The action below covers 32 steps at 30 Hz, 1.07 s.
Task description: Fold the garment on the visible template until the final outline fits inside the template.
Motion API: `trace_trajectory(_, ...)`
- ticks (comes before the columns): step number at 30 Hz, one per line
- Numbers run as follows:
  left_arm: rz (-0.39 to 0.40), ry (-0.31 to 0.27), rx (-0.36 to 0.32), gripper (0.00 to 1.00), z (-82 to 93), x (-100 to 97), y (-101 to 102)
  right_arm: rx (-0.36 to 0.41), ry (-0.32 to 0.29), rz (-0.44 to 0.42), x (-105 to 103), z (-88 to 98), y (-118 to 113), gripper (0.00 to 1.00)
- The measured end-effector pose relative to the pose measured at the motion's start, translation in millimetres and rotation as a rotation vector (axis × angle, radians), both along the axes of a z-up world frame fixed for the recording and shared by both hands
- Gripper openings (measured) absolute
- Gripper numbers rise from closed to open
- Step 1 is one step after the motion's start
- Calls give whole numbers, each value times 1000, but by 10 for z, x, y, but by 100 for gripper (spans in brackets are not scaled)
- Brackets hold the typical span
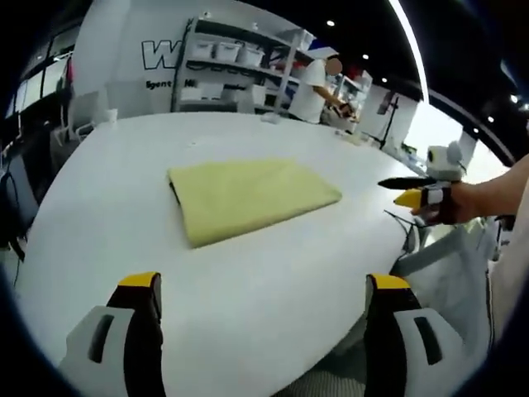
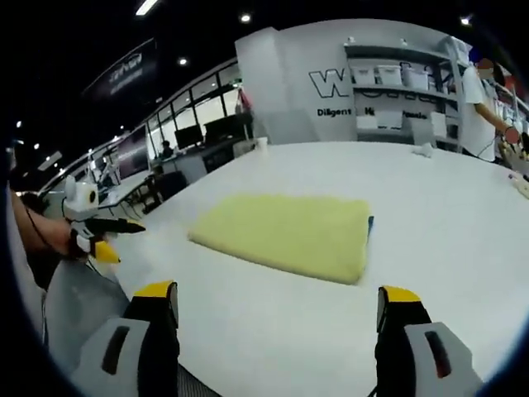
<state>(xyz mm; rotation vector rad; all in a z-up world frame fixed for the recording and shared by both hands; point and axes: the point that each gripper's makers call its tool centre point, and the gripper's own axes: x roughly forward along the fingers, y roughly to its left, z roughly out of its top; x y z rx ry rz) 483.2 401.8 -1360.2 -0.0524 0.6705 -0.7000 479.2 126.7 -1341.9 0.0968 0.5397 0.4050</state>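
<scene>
A: Where is the garment?

B: The yellow garment lies folded into a flat rectangle on the white surface, past the near edge. In the right gripper view a thin blue strip peeks out along its right edge; whether that is the template I cannot tell.

A: And the left tool?

B: The left tool hangs over the near edge of the surface, its yellow-tipped jaws wide apart with nothing between them. It is well short of the garment.

A: The right tool?

B: The right tool is the same: jaws wide, empty, above the near part of the surface and clear of the cloth. In the left gripper view it shows at the right, off the side of the surface, in a person's hand.

A: Anything beyond?

B: Far off stand shelves with white bins, and a person in white at the far edge.
</scene>
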Motion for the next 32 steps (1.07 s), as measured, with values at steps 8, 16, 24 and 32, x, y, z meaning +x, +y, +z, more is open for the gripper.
trace_trajectory(8, 65, -65, -66, 99, 270, -9, 89, 9, 5, -8, -110, -2, 67, 99)
trace_trajectory(16, 137, -71, -115, 99, 388, 58, 116, 14, 4, 11, -147, 49, 131, 99)
trace_trajectory(24, 120, -80, -99, 99, 381, 23, 29, 10, -6, 18, -139, 63, 131, 99)
trace_trajectory(32, 110, -90, -80, 99, 324, 10, 60, -7, -22, 33, -143, 67, 159, 99)
